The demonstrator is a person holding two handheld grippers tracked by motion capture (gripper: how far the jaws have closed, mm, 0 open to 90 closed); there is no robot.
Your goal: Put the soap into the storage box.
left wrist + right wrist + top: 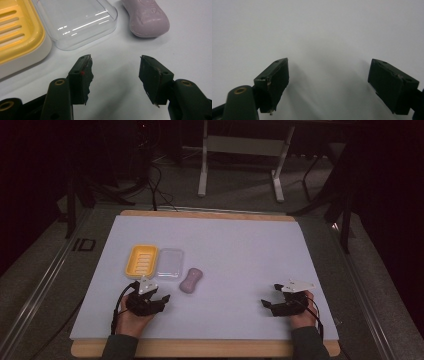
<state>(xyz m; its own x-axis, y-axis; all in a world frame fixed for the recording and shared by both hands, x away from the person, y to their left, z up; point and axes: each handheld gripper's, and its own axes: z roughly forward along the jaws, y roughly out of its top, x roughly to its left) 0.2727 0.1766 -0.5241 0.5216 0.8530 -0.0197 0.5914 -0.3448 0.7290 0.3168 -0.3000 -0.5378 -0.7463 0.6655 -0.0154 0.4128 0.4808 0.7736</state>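
Soap: I see the mauve soap bar (pixel 191 280) lying flat on the pale table cover (pixel 240 255), left of centre, a waisted oval nearest my left gripper.
Long axis: In the high view it runs from near-left to far-right, the far end tipped slightly right; in the left gripper view only its rounded near end (pixel 147 21) shows, at the upper right.
Lid: A clear plastic lid (pixel 170 263) sits just left of the soap, close but apart from it as far as I can tell.
Dish: A yellow soap dish (pixel 143 260) with a slatted floor stands against the lid's left side.
Left gripper: My left gripper (pixel 161 298) hovers just short of the three items, jaws parted with nothing between them, bare cover showing in the gap (pixel 115 72).
Right gripper: My right gripper (pixel 270 295) rests well apart at the table's right, jaws spread wide over plain cover (pixel 328 72), released and holding nothing.
Hands: A hand (pixel 131 320) backs each gripper from the near edge.
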